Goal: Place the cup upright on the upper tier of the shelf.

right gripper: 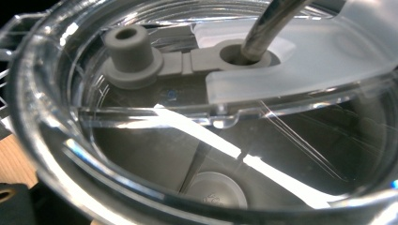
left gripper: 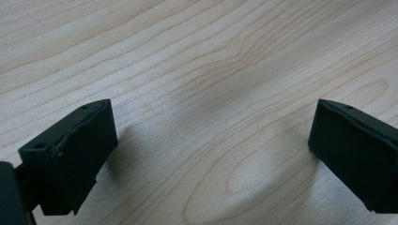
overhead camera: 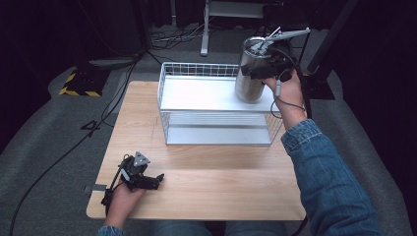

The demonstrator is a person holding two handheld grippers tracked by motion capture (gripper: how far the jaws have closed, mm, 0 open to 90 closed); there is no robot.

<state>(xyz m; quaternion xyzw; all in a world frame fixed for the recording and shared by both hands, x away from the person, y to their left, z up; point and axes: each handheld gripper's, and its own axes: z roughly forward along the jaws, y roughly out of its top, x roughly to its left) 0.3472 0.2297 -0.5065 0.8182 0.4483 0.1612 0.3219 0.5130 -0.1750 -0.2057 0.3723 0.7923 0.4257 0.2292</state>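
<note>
Brushed steel tumbler [overhead camera: 252,69] is gleaming under its glossy clear plastic lid [right gripper: 197,117]; matt pale wood table [overhead camera: 206,182] is showing grain

right hand-held gripper [overhead camera: 260,71] jaws: hidden behind tumbler [overhead camera: 251,73] | grip unclear

You'll find nothing readable here. Faint embossed marks sit on the grey disc [right gripper: 217,190] seen through the tumbler's clear lid [right gripper: 197,117], too blurred to make out. No labels, brands or numbers elsewhere.
</note>
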